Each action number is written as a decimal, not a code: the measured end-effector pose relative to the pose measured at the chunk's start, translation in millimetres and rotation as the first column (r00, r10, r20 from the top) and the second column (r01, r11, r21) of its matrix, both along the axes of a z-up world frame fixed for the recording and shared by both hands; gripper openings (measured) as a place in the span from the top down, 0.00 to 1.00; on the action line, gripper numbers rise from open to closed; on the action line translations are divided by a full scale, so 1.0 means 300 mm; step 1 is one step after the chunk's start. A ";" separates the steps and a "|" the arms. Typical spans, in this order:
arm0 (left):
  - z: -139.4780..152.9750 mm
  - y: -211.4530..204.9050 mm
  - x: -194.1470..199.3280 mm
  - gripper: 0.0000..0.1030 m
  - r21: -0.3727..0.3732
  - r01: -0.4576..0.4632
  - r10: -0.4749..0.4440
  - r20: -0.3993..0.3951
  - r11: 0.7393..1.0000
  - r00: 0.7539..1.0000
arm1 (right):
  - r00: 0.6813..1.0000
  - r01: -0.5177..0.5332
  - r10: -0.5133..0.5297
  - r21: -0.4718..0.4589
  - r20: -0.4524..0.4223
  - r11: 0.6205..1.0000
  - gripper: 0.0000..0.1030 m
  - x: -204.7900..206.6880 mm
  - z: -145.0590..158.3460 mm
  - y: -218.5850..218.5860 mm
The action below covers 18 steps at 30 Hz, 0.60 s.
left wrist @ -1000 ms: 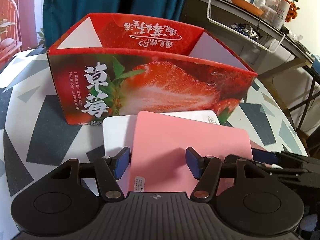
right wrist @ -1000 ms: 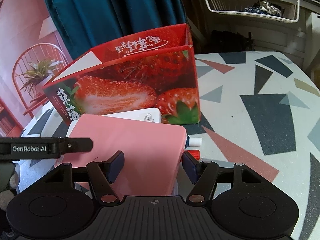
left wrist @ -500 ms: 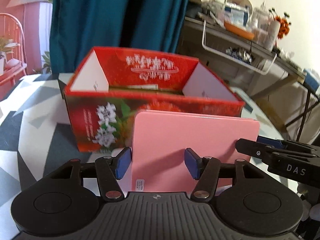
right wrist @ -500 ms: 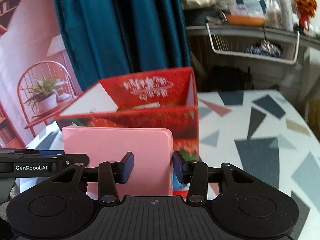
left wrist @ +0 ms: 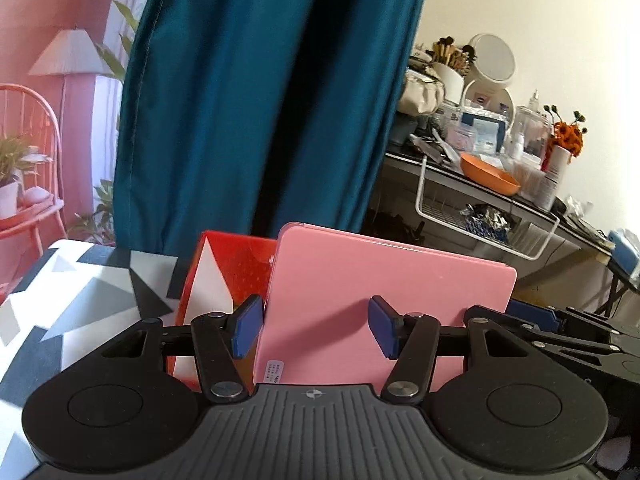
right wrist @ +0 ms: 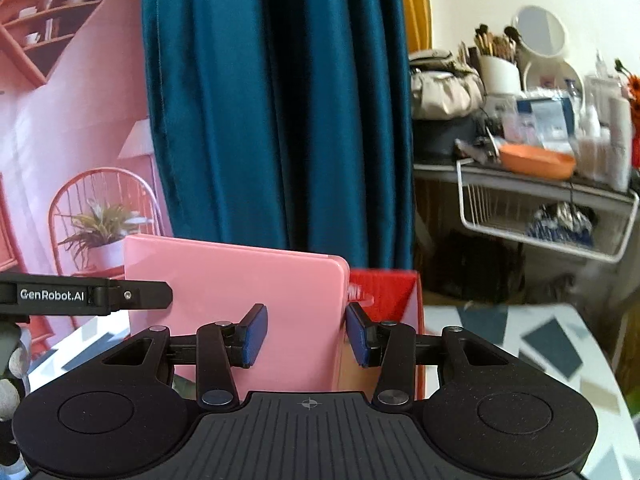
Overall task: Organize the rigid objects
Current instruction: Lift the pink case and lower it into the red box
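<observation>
- One pink tablet-like slab (left wrist: 388, 312) stands nearly upright, raised in front of one red strawberry carton (left wrist: 236, 280); its lower edge is hidden behind both gripper bodies, so what supports it from below cannot be made out.
- A small white label (left wrist: 273, 372) sits near the slab's lower left corner; its print is too small to read.
- The carton is mostly hidden: the left wrist view shows only its left end with a white inner flap, and the right wrist view shows only its right end (right wrist: 384, 292), beyond the slab's right edge.
- Left gripper (left wrist: 316, 330): jaws spread, the left blue pad at the slab's left edge and the right pad in front of the pink face. Whether the pads actually press the slab cannot be told.
- Right gripper (right wrist: 306, 332): jaws spread less widely, the right pad just at the slab's right edge and the left pad in front of the face. Contact here too is unclear.
- Each view shows the other gripper at its margin, partly cut off.
- One table (left wrist: 72, 300) with a grey, black and white triangle pattern lies beneath.
- One teal curtain (left wrist: 260, 100) hangs behind; a cluttered shelf (left wrist: 500, 184) with one orange bowl (left wrist: 488, 172) stands far right.
</observation>
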State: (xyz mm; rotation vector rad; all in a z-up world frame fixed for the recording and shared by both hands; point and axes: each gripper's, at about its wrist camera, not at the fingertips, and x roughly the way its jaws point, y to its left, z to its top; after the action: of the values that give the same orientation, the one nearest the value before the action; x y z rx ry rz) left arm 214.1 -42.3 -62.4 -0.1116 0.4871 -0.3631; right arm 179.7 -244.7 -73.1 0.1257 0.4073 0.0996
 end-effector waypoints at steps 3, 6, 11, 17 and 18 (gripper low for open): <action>-0.015 -0.011 0.108 0.41 -0.019 -0.006 0.004 -0.059 1.000 0.998 | 0.999 0.020 -0.019 0.028 -0.026 0.999 0.61 0.105 -0.013 -0.021; -0.052 -0.030 0.181 0.41 -0.007 -0.017 0.016 -0.104 1.000 0.994 | 0.998 0.026 -0.024 0.021 -0.065 0.999 0.61 0.190 -0.061 -0.023; -0.143 -0.030 0.262 0.42 -0.006 -0.042 0.039 -0.238 0.999 0.970 | 0.979 0.057 -0.039 0.085 -0.202 0.995 0.61 0.290 -0.175 -0.041; -0.236 -0.017 0.290 0.43 0.026 -0.041 0.047 -0.314 0.999 0.948 | 0.950 0.084 -0.035 0.146 -0.310 0.986 0.61 0.357 -0.254 -0.058; -0.242 -0.022 0.291 0.44 0.036 -0.040 0.049 -0.321 0.999 0.946 | 0.947 0.085 -0.036 0.140 -0.318 0.987 0.61 0.360 -0.267 -0.053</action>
State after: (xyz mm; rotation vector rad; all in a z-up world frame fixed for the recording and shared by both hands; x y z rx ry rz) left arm 301.4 -48.8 -135.0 -0.1545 0.8118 -0.2938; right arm 287.7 -260.7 -153.2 0.3073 0.7153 0.0493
